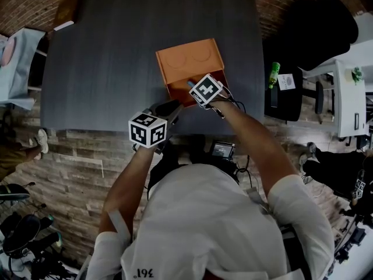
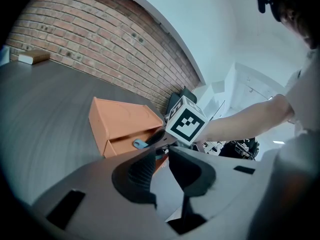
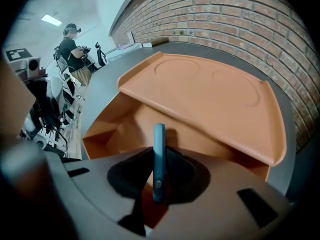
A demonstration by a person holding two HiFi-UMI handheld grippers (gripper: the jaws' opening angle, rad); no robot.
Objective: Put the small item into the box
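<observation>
Orange card is what catches the eye: the box (image 1: 189, 63) sits on the dark grey tabletop (image 1: 105, 57) with its lid thrown back and its hollow facing the person. The right gripper (image 3: 158, 176) points steeply down over that hollow, its jaws clamped on the small item (image 3: 159, 144), a slim blue piece held on edge. The item's long axis runs out along the jaws, so its free end aims straight into the box, with the inner wall just beyond it. From here I judge that it has only to go a little lower before being let go. Its tip sits close under the raised lid's edge, so it could catch there.

The left gripper (image 2: 161, 171) hangs near the tabletop's near edge, just beside the box. Its jaws stand a narrow gap apart with nothing between them. The right hand is plainly the nearer one.

As for writing, the box shows none, only two pressed circles on the lid. The cubes bear black-and-white square markers. A small print low on the person's white shirt looks like 361, seen upside down.
</observation>
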